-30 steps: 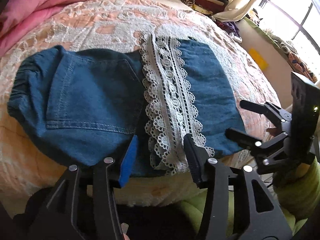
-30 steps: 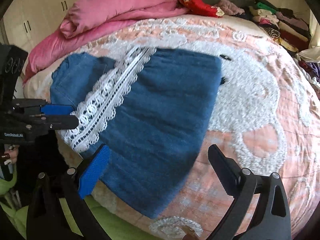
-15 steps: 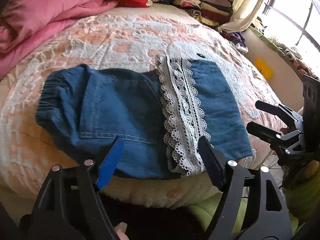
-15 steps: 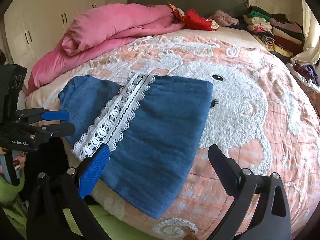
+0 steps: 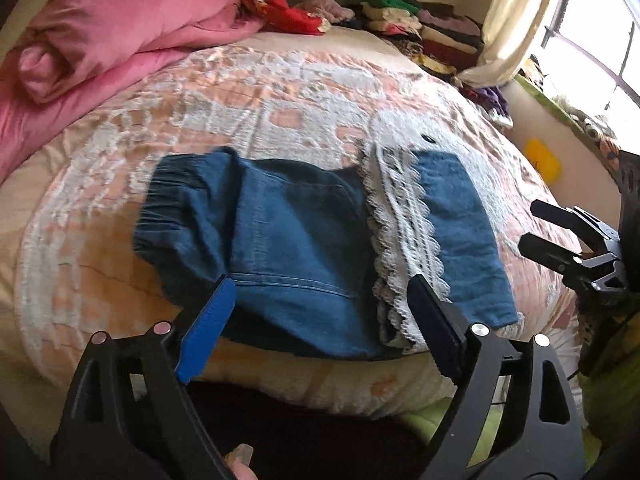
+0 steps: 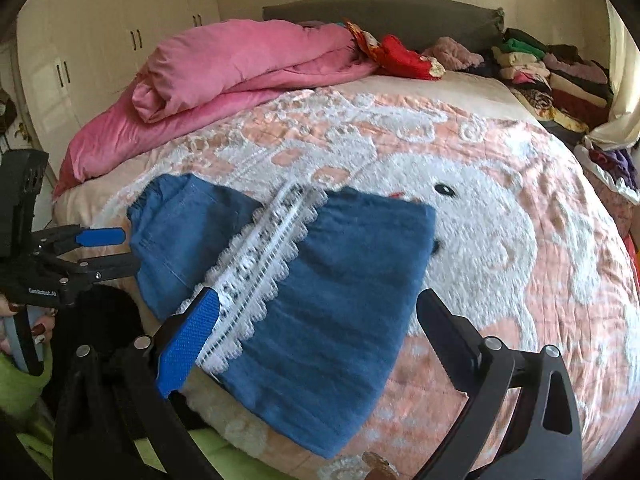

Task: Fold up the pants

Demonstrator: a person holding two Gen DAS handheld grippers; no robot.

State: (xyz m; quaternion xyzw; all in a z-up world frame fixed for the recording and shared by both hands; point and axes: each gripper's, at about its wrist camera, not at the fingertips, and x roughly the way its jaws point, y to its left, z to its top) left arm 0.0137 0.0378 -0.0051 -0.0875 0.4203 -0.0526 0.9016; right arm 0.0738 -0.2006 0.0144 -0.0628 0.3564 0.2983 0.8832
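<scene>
Blue denim pants (image 5: 288, 240) lie folded near the front edge of the bed, with a white lace strip (image 5: 400, 236) running across them. In the right wrist view the pants (image 6: 332, 292) and the lace strip (image 6: 256, 264) show too. My left gripper (image 5: 320, 312) is open and empty, held above the pants' near edge. My right gripper (image 6: 316, 320) is open and empty over the right part of the pants. Each gripper shows in the other's view, the right gripper (image 5: 540, 224) at the right and the left gripper (image 6: 108, 248) at the left.
The bed has a peach and white quilt (image 6: 500, 208). A pink duvet (image 6: 240, 68) is bunched at the back left. Folded clothes (image 6: 552, 72) are stacked at the back right. A wardrobe (image 6: 100, 40) stands left, a window (image 5: 592, 32) right.
Both grippers have pulled back and up from the pants, so more of the bed shows. The pants have stayed in place. Both stay open.
</scene>
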